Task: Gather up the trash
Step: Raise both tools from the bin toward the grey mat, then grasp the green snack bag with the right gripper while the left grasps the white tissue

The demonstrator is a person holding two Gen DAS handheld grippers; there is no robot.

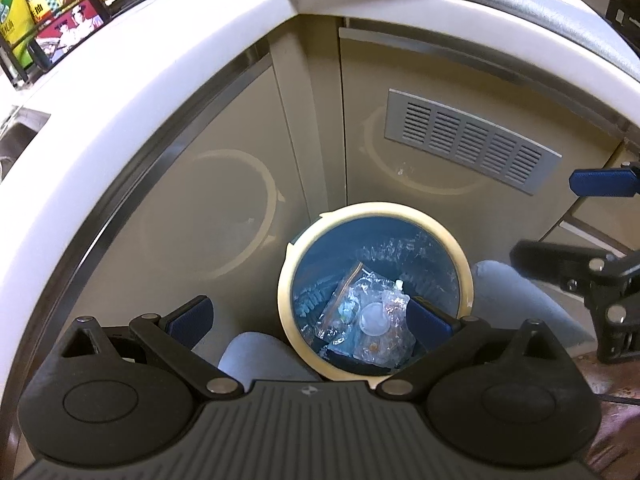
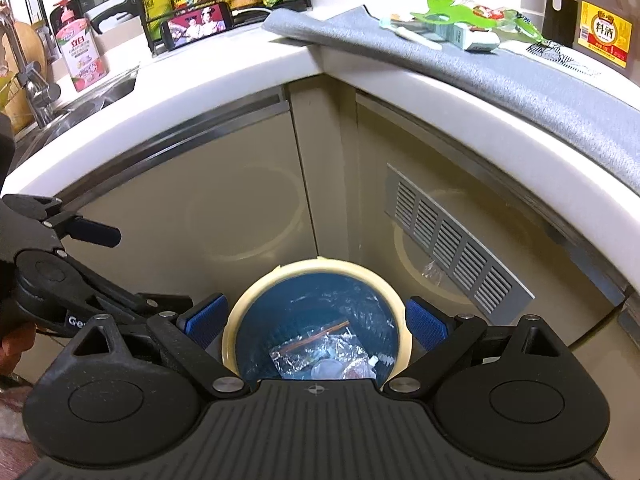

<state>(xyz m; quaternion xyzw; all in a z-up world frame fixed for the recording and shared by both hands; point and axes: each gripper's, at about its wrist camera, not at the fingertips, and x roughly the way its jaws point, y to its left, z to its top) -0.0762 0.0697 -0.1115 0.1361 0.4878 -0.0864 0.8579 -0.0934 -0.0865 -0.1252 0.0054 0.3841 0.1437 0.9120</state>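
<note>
jaws spread, empty — both grippers (image 1: 310, 320) (image 2: 316, 322) over bin (image 2: 240, 320).

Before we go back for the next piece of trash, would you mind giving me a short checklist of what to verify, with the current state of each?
1. Left gripper empty: ok, jaws wide open, nothing between them.
2. Right gripper empty: ok, open, nothing held.
3. Trash bin upright and reachable: ok, standing on the floor in the cabinet corner.
4. Dropped plastic wrappers inside the bin: ok, they lie at the bottom.
5. Room left in the bin: ok, the wrappers cover only the bottom.
6. Trash left on the grey mat: not ok, green packaging and small boxes still lie there.
</note>
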